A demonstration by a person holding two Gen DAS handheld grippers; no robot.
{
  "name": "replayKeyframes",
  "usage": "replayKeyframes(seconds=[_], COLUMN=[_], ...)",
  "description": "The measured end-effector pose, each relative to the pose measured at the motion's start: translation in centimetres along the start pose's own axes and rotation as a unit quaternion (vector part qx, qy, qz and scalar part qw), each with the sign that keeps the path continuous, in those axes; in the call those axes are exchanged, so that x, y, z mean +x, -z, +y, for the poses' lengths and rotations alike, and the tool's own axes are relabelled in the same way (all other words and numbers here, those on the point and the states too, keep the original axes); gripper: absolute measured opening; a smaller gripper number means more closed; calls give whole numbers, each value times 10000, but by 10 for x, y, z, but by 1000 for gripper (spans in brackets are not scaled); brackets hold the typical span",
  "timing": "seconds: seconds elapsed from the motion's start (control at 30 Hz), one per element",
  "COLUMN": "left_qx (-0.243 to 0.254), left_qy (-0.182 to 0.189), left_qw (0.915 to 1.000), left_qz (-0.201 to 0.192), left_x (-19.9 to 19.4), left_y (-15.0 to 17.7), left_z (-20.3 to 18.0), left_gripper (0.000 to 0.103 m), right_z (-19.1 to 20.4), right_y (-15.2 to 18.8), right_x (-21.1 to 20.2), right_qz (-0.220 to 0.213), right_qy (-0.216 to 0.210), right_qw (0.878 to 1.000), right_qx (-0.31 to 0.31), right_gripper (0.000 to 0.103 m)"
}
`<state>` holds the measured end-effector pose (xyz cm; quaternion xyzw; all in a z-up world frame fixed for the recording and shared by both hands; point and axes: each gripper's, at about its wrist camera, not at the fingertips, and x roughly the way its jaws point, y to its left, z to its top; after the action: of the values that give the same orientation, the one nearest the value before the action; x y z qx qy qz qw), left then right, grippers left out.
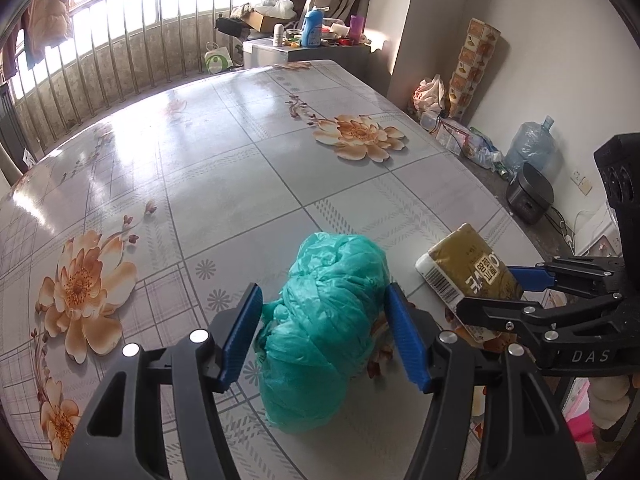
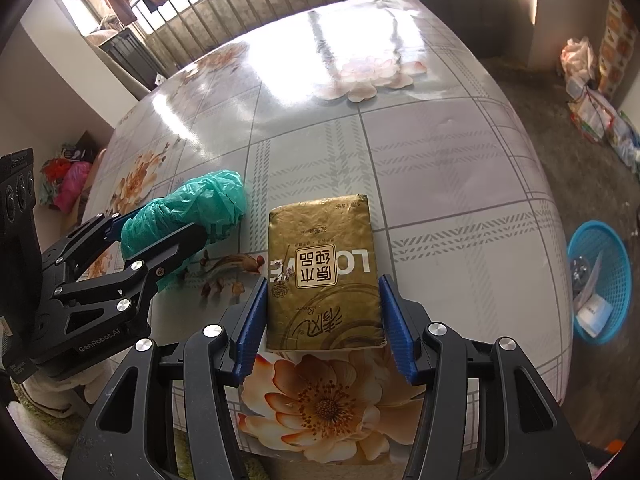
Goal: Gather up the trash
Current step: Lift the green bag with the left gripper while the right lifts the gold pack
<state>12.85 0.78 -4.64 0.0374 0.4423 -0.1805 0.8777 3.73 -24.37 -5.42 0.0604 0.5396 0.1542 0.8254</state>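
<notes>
A crumpled green plastic bag (image 1: 332, 320) lies on the flowered table (image 1: 240, 160). My left gripper (image 1: 324, 288) straddles it, with both blue pads touching its sides. From the right wrist view the same bag (image 2: 208, 196) bulges out past the left gripper (image 2: 160, 226). A gold tissue pack (image 2: 324, 264) with a printed label sits between the pads of my right gripper (image 2: 324, 280), which is shut on its two long edges. In the left wrist view this pack (image 1: 460, 264) is tilted, its far end raised off the table, inside the right gripper (image 1: 486, 286).
A blue plastic basket (image 2: 600, 280) with some paper in it stands on the floor to the right of the table (image 2: 460, 160). A black cooker (image 1: 530, 198), a water jug (image 1: 532, 142) and bags line the wall. A metal railing runs behind the table.
</notes>
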Motion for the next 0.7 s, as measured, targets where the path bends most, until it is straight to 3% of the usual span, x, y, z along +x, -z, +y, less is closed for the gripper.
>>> replayKeyframes(seconds=[0.7], left_qx=[25], left_qy=[66], left_qw=[9999], left_qz=[-97], left_x=[-1], left_y=[3], left_z=[1], left_gripper=[54], right_z=[-6], right_y=[1], right_x=[-7], right_qz=[-30], right_qy=[-134], right_qw=[9997], right_qx=[178], right_gripper=[51])
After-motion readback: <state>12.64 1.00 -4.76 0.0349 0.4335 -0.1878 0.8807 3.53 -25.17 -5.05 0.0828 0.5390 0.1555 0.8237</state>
